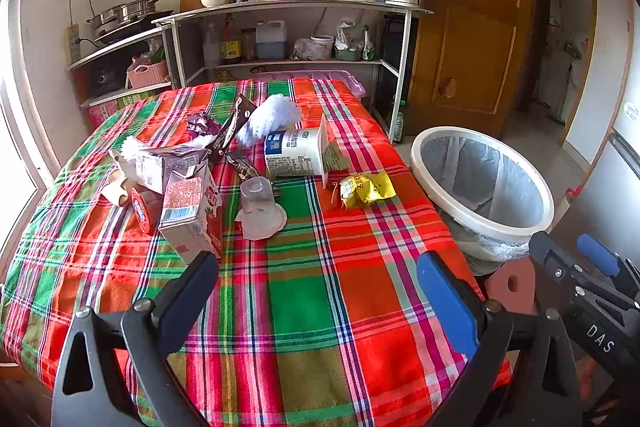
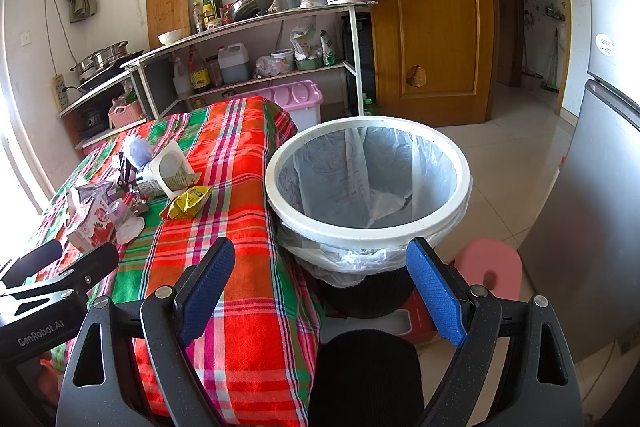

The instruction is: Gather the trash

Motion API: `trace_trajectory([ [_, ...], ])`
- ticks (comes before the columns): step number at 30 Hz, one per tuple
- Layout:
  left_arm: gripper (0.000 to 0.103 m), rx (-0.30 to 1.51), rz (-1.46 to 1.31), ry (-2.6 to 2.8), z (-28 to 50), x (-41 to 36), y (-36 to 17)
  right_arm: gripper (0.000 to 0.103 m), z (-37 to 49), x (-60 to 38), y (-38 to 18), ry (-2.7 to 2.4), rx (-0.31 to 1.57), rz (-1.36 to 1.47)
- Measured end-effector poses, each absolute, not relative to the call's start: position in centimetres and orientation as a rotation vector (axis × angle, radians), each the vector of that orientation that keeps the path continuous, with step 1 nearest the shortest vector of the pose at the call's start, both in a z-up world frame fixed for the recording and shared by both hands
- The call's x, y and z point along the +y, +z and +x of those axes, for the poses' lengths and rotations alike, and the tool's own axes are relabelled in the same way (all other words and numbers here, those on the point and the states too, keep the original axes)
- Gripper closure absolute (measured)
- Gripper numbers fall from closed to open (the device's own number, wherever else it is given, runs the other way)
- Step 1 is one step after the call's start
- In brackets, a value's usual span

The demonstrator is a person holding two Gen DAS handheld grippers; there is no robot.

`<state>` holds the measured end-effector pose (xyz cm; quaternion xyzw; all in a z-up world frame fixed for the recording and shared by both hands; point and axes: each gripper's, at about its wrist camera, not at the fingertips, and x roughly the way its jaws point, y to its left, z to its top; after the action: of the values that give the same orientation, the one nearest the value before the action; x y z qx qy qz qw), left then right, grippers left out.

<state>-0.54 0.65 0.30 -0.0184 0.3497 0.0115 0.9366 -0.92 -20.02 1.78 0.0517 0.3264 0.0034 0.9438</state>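
Trash lies on the plaid tablecloth (image 1: 304,299): a yellow wrapper (image 1: 366,190), a white tub (image 1: 296,153) on its side, an upturned clear cup (image 1: 260,207), a strawberry carton (image 1: 192,215), a second carton (image 1: 160,163) and dark wrappers (image 1: 224,131). My left gripper (image 1: 318,267) is open and empty above the near cloth, short of all of them. My right gripper (image 2: 320,247) is open and empty, level with the table's right edge, facing the lined white bin (image 2: 360,233). The right view also shows the yellow wrapper (image 2: 188,203) and tub (image 2: 164,175).
The bin (image 1: 482,183) stands on the floor against the table's right side. A pink stool (image 2: 490,267) sits beside it, with a grey fridge (image 2: 600,187) further right. Kitchen shelves (image 1: 288,7) stand behind the table, next to a wooden door (image 2: 428,27).
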Motion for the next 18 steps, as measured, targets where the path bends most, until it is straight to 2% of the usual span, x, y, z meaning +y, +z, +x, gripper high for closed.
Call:
trace_trajectory([
  [18,0.002,0.737,-0.043,0.084,-0.5,3.2,-0.2,0.015,-0.2,-18.8,1.6,0.071,0.662,0.084],
])
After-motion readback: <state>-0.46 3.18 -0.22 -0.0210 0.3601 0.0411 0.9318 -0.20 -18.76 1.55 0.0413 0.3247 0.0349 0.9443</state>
